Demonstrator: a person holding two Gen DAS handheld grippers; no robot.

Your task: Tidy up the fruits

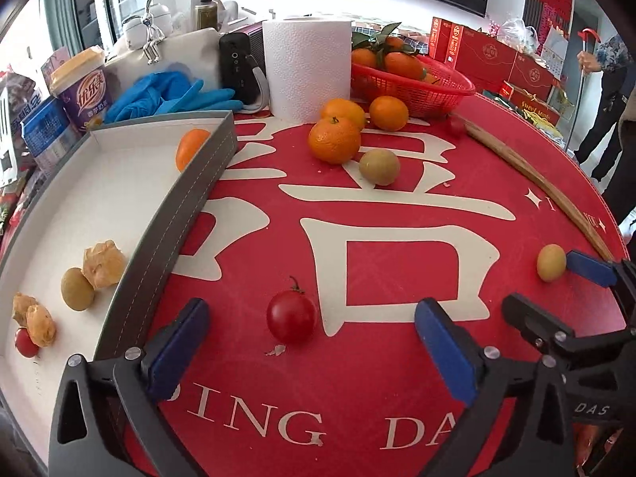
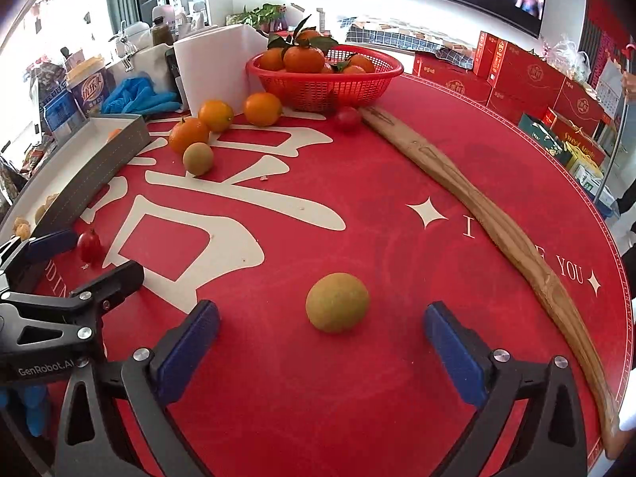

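1. Left claw [image 1: 310, 342]: jaws spread wide, pinching nothing. A cherry tomato [image 1: 291, 317] sits on the red tablecloth [image 1: 357, 377] between the blue pads, just ahead of them and touching neither.
2. Right claw [image 2: 322, 342]: jaws spread wide, empty. A yellow-green round fruit [image 2: 337, 302] lies between its fingertips and slightly ahead, clear of both pads.
3. Left of the left claw: grey-walled tray [image 1: 175, 214]. It holds a small green fruit [image 1: 77, 289], three tan, lumpy pieces too unclear to name, a small red tomato [image 1: 26, 342] and an orange [image 1: 190, 147] half hidden behind the tray wall. The tray's near end is cut off by the frame edge.
4. Far ahead of both claws: three loose oranges [image 1: 334, 140] and another greenish fruit [image 1: 379, 167] clustered near a paper towel roll [image 1: 307, 67].
5. Behind them: red basket [image 2: 326, 79] of leafy oranges, partly blocked by the roll in the left view.
6. Right of the right claw: long wooden stick [image 2: 501, 222], its near end running out of frame.
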